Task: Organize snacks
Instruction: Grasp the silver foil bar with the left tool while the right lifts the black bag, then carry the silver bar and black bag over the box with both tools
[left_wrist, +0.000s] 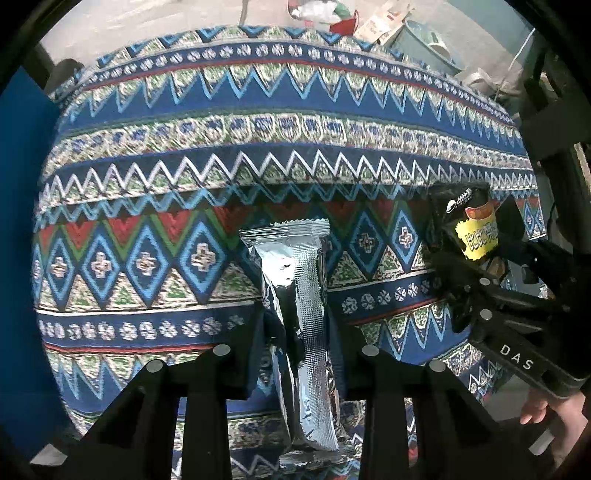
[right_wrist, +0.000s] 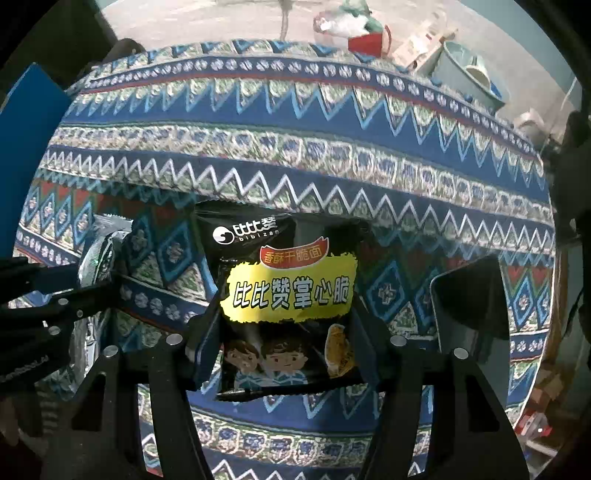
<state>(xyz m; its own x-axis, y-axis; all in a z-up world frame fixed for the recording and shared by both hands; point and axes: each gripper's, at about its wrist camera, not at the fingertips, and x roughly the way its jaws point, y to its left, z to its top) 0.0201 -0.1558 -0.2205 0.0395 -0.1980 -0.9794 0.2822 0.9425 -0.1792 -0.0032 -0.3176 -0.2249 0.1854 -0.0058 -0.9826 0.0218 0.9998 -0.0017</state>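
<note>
The black snack bag (right_wrist: 288, 295) in the right gripper (right_wrist: 288, 332) carries the white brand mark "bibizan" with Chinese characters beside it, a red banner of smaller characters, and a jagged yellow label with large black characters; two cartoon children and a fried snack are printed below. Its fingers (right_wrist: 203, 343) press on the bag's two side edges, holding it above the patterned cloth on the desk (right_wrist: 295, 122).

The left gripper (left_wrist: 295, 354) has its fingers (left_wrist: 251, 354) closed narrowly on a silver foil packet (left_wrist: 299, 295), which stands upright between them over the cloth. No writing can be read on the foil; its lower end is cut off by the gripper body.

In the left view the right gripper shows "DAS" on its side. A dark flat object (right_wrist: 469, 295) right of the bag may be a phone.
</note>
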